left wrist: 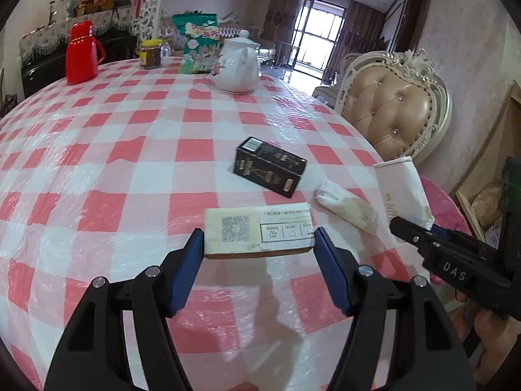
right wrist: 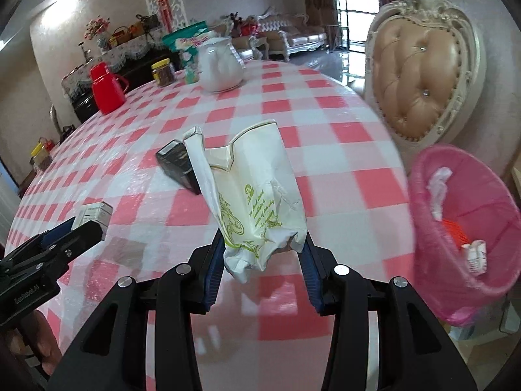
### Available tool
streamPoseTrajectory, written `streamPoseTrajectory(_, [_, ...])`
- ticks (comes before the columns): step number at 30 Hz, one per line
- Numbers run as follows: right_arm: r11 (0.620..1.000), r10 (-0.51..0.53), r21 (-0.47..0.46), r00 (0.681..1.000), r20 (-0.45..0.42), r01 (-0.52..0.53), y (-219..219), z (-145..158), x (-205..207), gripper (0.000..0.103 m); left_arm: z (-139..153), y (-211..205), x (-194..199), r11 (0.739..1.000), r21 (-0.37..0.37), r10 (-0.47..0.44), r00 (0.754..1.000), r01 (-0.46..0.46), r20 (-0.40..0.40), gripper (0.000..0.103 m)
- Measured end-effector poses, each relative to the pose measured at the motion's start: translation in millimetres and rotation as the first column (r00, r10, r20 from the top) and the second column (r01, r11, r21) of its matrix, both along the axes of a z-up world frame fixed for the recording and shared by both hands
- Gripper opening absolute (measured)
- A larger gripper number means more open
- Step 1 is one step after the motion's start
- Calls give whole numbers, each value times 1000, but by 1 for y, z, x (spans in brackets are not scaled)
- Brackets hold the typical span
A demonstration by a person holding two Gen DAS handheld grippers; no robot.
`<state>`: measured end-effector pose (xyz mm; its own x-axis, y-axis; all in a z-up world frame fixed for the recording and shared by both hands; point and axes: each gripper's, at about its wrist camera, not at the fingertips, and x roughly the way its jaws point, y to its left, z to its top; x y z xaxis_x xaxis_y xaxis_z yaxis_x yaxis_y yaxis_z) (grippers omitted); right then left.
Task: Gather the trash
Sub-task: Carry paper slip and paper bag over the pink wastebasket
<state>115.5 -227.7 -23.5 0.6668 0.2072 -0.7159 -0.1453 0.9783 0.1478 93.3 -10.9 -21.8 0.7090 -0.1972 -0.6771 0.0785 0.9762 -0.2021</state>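
Observation:
My left gripper (left wrist: 259, 238) is shut on a flat cream box (left wrist: 257, 224) with a printed code label, held a little above the checked tablecloth (left wrist: 130, 163). My right gripper (right wrist: 263, 247) is shut on a crumpled white paper bag (right wrist: 257, 195) with green print, lifted off the table. In the left wrist view the bag (left wrist: 403, 192) and the right gripper (left wrist: 423, 238) show at the right edge. A black carton (left wrist: 270, 169) and a white crumpled wrapper (left wrist: 345, 207) lie on the table. A pink bin (right wrist: 462, 228) with some trash inside stands beside the table at the right.
At the far side of the table stand a white teapot (left wrist: 236, 68), a green snack bag (left wrist: 198, 45), a jar (left wrist: 151, 53) and a red flask (left wrist: 81, 53). A padded chair (left wrist: 390, 110) stands close to the table's right edge, behind the bin.

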Motion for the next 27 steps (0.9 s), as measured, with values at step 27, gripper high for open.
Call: streamPoseTrajectory(27, [948,-317,4,946,75,317,-189,17,-26,42,64,-184,29,934,135,-348,928,331,130,66])
